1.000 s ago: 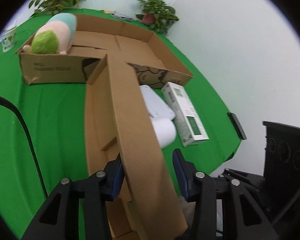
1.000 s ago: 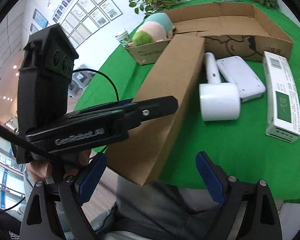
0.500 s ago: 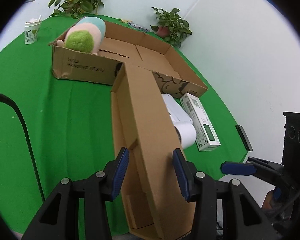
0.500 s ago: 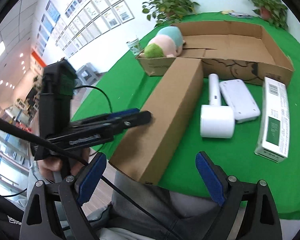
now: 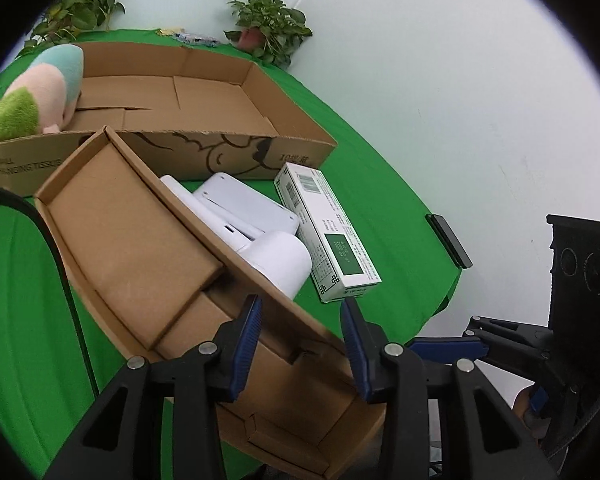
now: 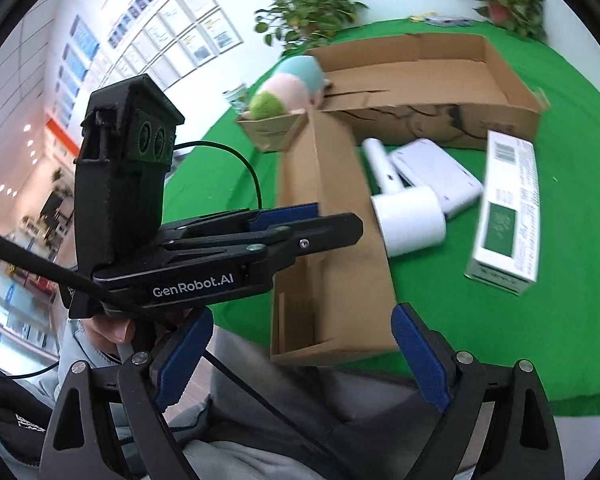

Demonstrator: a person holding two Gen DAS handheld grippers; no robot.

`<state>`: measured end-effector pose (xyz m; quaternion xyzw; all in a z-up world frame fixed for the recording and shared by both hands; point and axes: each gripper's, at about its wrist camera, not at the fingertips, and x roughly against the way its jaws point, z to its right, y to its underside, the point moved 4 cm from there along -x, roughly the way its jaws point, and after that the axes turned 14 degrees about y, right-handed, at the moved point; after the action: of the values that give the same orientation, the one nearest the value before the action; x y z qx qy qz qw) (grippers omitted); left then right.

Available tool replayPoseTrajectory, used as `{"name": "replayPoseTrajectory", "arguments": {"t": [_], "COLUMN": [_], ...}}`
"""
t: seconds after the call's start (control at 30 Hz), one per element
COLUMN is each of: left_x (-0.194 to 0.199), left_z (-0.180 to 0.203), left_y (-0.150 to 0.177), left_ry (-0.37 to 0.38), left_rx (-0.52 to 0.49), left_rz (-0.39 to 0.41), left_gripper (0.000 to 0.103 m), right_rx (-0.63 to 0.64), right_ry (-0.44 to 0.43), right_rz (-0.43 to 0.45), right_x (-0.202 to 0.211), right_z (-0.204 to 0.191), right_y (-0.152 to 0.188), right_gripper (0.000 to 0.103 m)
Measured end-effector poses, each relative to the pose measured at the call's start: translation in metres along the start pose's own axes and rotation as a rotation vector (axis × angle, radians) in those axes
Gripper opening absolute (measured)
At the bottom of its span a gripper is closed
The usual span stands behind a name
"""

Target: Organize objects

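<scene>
Jaws of the left gripper [image 5: 302, 334] are closing with the raised side wall of the long open cardboard box [image 5: 140, 236] between them; its blue pads [image 5: 247, 332] straddle that wall, and whether they already press it I cannot tell. Jaws of the right gripper [image 6: 300, 364] stand wide apart with nothing between them, hanging over the near edge of the green table [image 6: 540, 320] above the person's lap. That long box lies on the table with its far end against the big shallow carton [image 5: 204, 112], which holds a plush toy [image 5: 40, 92] in its left corner. Just right of the long box lie a white lint roller [image 5: 278, 260], a white flat device [image 5: 240, 204] and a white-and-green carton [image 5: 328, 236], all outside any box. The step in hand looks like taking hold of the long box to reposition it. The wall is thin cardboard, so a pinch on one side alone could fold or tear it, and the box would likely swing or tip once lifted from one end. Its near end already overhangs the table edge, so a slip could drop it. Dragging it sideways could shove the lint roller into the flat device.
</scene>
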<state>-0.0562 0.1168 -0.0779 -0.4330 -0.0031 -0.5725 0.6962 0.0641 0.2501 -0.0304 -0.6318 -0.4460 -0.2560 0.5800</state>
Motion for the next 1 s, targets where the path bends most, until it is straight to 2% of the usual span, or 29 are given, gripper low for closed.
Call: {"name": "replayPoseTrajectory", "arguments": {"t": [0.13, 0.2, 0.37, 0.43, 0.53, 0.63, 0.73, 0.77, 0.8, 0.87, 0.93, 1.0], "left_x": [0.007, 0.017, 0.050, 0.056, 0.061, 0.072, 0.081, 0.082, 0.082, 0.078, 0.069, 0.064], "left_z": [-0.006, -0.007, -0.023, -0.036, -0.050, -0.055, -0.059, -0.060, -0.061, -0.059, -0.057, -0.059], "left_y": [-0.001, -0.001, 0.008, 0.017, 0.028, 0.034, 0.036, 0.037, 0.037, 0.037, 0.035, 0.033], "left_ry": [-0.043, -0.075, -0.196, -0.234, -0.249, -0.254, -0.276, -0.281, -0.287, -0.293, -0.302, -0.317], "left_rx": [0.001, -0.002, 0.042, 0.089, 0.141, 0.157, 0.170, 0.175, 0.178, 0.172, 0.160, 0.158], "left_rz": [0.018, 0.042, 0.096, 0.094, 0.086, 0.097, 0.104, 0.107, 0.108, 0.102, 0.092, 0.082], "left_gripper": [0.038, 0.038, 0.038, 0.038, 0.038, 0.041, 0.041, 0.041, 0.041, 0.041, 0.041, 0.041], "right_rx": [-0.013, 0.001, 0.080, 0.093, 0.121, 0.167, 0.199, 0.198, 0.188, 0.139, 0.093, 0.093], "right_ry": [0.029, 0.093, 0.225, 0.255, 0.274, 0.258, 0.171, 0.164, 0.170, 0.175, 0.161, 0.188], "right_rz": [0.004, 0.003, -0.017, -0.037, -0.073, -0.065, -0.074, -0.064, -0.046, -0.027, -0.027, -0.006], "right_x": [-0.007, -0.015, -0.049, -0.067, -0.084, -0.085, -0.086, -0.085, -0.084, -0.082, -0.085, -0.090], "right_z": [0.013, 0.016, 0.020, 0.022, 0.021, 0.004, -0.017, -0.020, -0.022, -0.017, -0.011, -0.010], "right_y": [-0.004, -0.008, -0.014, -0.016, -0.012, -0.011, -0.007, -0.008, -0.010, -0.015, -0.023, -0.030], "right_gripper": [0.083, 0.070, 0.050, 0.044, 0.028, 0.026, 0.027, 0.034, 0.046, 0.056, 0.056, 0.056]}}
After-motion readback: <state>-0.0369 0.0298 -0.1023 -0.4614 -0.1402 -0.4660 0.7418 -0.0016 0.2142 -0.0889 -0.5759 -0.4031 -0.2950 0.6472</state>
